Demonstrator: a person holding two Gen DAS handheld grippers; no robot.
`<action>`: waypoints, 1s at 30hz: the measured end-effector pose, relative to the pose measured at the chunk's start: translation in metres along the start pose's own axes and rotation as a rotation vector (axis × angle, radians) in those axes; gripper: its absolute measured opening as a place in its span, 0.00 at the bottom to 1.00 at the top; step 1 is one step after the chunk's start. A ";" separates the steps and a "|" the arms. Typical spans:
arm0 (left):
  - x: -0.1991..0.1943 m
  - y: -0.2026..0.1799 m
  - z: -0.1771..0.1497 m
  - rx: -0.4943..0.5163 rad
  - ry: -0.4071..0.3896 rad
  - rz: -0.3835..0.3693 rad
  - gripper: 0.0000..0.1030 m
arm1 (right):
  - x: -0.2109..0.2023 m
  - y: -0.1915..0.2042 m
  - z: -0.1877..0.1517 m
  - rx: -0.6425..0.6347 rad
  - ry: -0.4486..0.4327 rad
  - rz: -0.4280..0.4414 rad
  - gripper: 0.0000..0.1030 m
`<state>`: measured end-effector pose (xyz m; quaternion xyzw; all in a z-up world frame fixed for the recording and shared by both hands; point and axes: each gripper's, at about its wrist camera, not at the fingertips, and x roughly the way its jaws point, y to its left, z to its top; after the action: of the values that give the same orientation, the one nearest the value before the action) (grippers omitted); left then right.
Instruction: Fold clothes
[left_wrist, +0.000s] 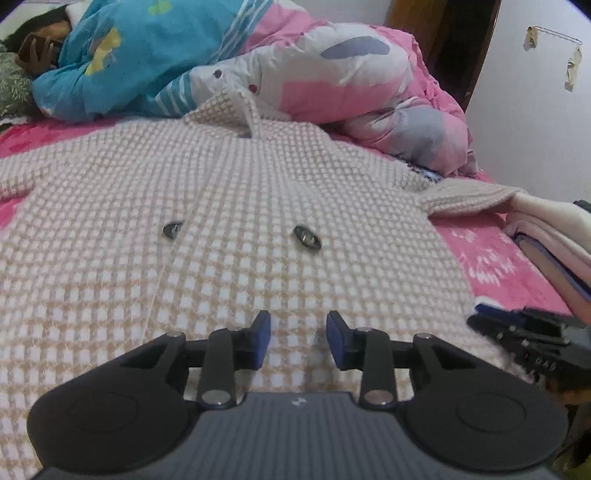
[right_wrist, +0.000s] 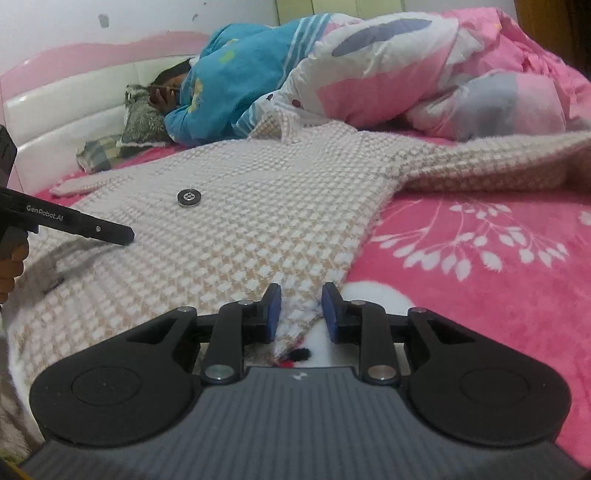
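The bed's pink floral blanket (right_wrist: 480, 236) ran under everything, its bare part toward three o'clock in your right wrist view. A rumpled pink, white and grey quilt (left_wrist: 351, 85) was heaped at twelve to one o'clock, and a person in a blue top (left_wrist: 147, 55) lay at eleven o'clock, head near the white headboard (right_wrist: 66, 99). The checked pink-and-white knit coat (left_wrist: 240, 184) lay spread flat on the blanket, filling the middle of your left wrist view, one sleeve (left_wrist: 469, 199) reaching toward three o'clock beside a stack of folded clothes (left_wrist: 546, 236). Two dark buttons (left_wrist: 306, 237) sat on its front. Your left gripper (left_wrist: 298, 328) hovered over the coat, pads apart, pinching nothing. Your right gripper (right_wrist: 301, 306) straddled the coat's side edge, pads (right_wrist: 330, 310) parted and not pressing the cloth between them.
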<state>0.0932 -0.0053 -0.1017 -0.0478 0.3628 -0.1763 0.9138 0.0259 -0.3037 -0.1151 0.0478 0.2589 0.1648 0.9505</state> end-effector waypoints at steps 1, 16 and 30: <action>-0.001 -0.002 0.004 0.002 -0.015 -0.007 0.35 | -0.001 -0.002 -0.001 0.016 -0.005 0.009 0.24; 0.050 -0.002 0.003 -0.029 -0.099 -0.017 0.43 | -0.025 -0.145 0.071 0.736 -0.381 -0.260 0.77; 0.051 0.003 -0.007 -0.031 -0.151 -0.079 0.55 | 0.043 -0.228 0.075 1.027 -0.620 -0.364 0.21</action>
<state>0.1239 -0.0204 -0.1405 -0.0893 0.2931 -0.2026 0.9301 0.1642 -0.5044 -0.1114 0.4990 0.0213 -0.1667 0.8502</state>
